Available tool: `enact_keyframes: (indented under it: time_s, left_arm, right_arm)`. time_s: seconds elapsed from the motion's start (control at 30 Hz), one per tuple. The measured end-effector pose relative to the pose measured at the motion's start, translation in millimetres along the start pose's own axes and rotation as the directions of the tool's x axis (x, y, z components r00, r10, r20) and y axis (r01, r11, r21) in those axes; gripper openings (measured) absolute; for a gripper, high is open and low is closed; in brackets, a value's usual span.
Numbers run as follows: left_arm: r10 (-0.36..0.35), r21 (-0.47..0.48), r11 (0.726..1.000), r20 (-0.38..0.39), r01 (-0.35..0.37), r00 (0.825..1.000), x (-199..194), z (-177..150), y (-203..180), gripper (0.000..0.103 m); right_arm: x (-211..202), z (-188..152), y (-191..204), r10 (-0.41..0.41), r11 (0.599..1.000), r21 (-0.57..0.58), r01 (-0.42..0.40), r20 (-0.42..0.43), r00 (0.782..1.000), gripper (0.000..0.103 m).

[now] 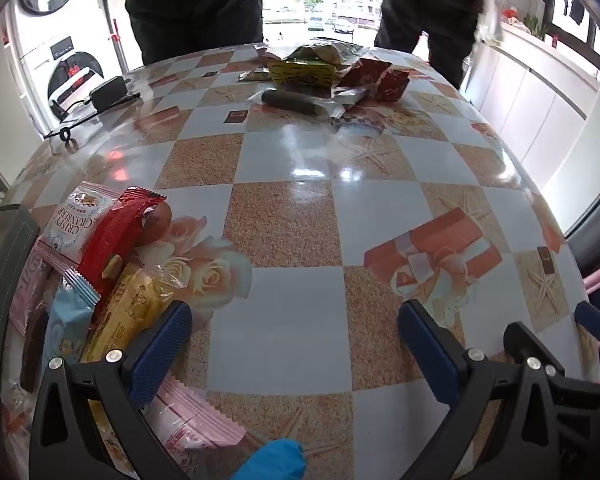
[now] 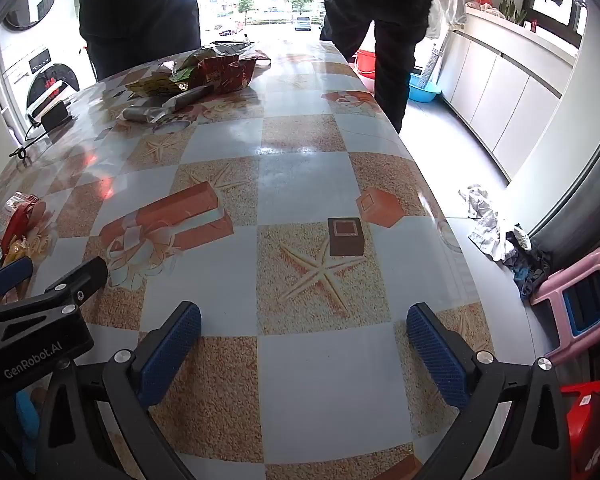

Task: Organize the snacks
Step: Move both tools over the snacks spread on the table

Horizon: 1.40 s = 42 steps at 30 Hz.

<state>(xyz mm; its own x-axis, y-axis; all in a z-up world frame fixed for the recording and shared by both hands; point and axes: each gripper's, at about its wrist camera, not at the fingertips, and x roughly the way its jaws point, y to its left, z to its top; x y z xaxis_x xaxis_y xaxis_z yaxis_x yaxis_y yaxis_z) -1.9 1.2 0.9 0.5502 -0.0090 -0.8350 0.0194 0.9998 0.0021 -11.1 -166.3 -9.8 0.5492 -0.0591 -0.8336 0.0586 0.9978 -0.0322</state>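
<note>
Overhead, left gripper (image 1: 296, 344) and right gripper (image 2: 304, 344), both agape, empty.

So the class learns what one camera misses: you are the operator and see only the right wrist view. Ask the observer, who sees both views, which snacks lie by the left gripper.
Observer: A pile of wrapped snacks lies left of the left gripper. Its pink-and-white packet reads Crispy Cranberry.
Operator: Is that gripper holding any?
Observer: No. Its jaws stand open over bare tablecloth. The yellow packet lies outside its left finger.
Operator: What else is there?
Observer: A light blue packet sits left of the yellow one, and a red packet overlaps the pink-and-white one.
</note>
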Motion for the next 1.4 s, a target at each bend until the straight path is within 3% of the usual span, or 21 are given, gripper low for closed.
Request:
enact_keyframes:
  time_s: [0.13, 0.23, 0.3, 0.4, 0.63, 0.83, 0.9, 0.97, 1.03, 1.1, 1.13, 1.23, 1.3, 1.4]
  left_arm:
    - [0.025, 0.031, 0.999, -0.038, -0.024, 0.999, -14, 2, -3, 0.103]
    - [-0.039, 0.042, 0.998, 0.017, 0.038, 0.999, -45, 8, -4, 0.103]
    - [-0.083, 0.048, 0.996, 0.065, 0.08, 0.994, -69, 0, 25, 0.103]
    - [-0.039, 0.059, 0.998, 0.096, 0.033, 0.995, -85, -10, 55, 0.103]
    - [0.02, -0.023, 1.0, -0.016, -0.02, 1.0, -77, -48, 133, 0.103]
    - [-0.018, -0.078, 0.997, -0.035, 0.016, 0.999, -66, -73, 154, 0.103]
    - [-0.009, -0.073, 0.997, -0.049, 0.005, 0.999, -60, -76, 155, 0.103]
    - [-0.024, -0.1, 0.995, -0.043, 0.019, 0.999, -59, -77, 157, 0.103]
    - [-0.027, -0.121, 0.992, -0.056, 0.02, 0.998, -58, -74, 157, 0.103]
    - [-0.012, -0.11, 0.994, -0.046, 0.007, 0.999, -64, -73, 158, 0.103]
    - [-0.004, -0.102, 0.995, -0.042, 0.0, 0.999, -67, -74, 156, 0.103]
    - [-0.007, -0.111, 0.994, -0.046, 0.002, 0.999, -69, -79, 159, 0.103]
    - [-0.017, -0.124, 0.992, -0.056, 0.01, 0.998, -66, -88, 163, 0.103]
    - [-0.036, -0.164, 0.986, -0.027, 0.031, 0.999, -65, -92, 163, 0.103]
  right_arm:
    - [0, 0, 1, 0.0, 1.0, 0.001, 0.0, 0.0, 1.0, 0.103]
    - [0, 0, -1, 0.007, 1.0, 0.005, -0.007, 0.001, 1.0, 0.103]
    - [0, 0, -1, 0.006, 1.0, 0.004, -0.006, 0.001, 1.0, 0.103]
    - [0, 0, -2, 0.006, 1.0, 0.004, -0.006, 0.001, 1.0, 0.103]
    - [-1, 0, 0, 0.004, 1.0, 0.003, -0.004, 0.001, 1.0, 0.103]
    - [-2, 0, -1, 0.002, 1.0, 0.003, -0.002, -0.002, 1.0, 0.103]
    - [-4, 1, 2, 0.005, 1.0, 0.008, -0.005, -0.046, 0.999, 0.103]
    - [-9, 0, 15, 0.052, 0.998, 0.029, -0.05, -0.102, 0.993, 0.103]
    - [-21, -3, 34, 0.219, 0.975, 0.07, -0.212, -0.123, 0.968, 0.103]
    - [-27, -5, 63, 0.346, 0.938, 0.089, -0.335, -0.158, 0.925, 0.103]
    - [-29, -5, 81, 0.376, 0.927, 0.079, -0.367, -0.178, 0.91, 0.103]
    - [-33, -7, 128, 0.4, 0.914, 0.015, -0.406, -0.205, 0.893, 0.103]
    - [-35, -9, 154, 0.387, 0.916, -0.021, -0.4, -0.207, 0.898, 0.103]
    - [-30, -10, 176, 0.296, 0.938, -0.123, -0.323, -0.193, 0.935, 0.103]
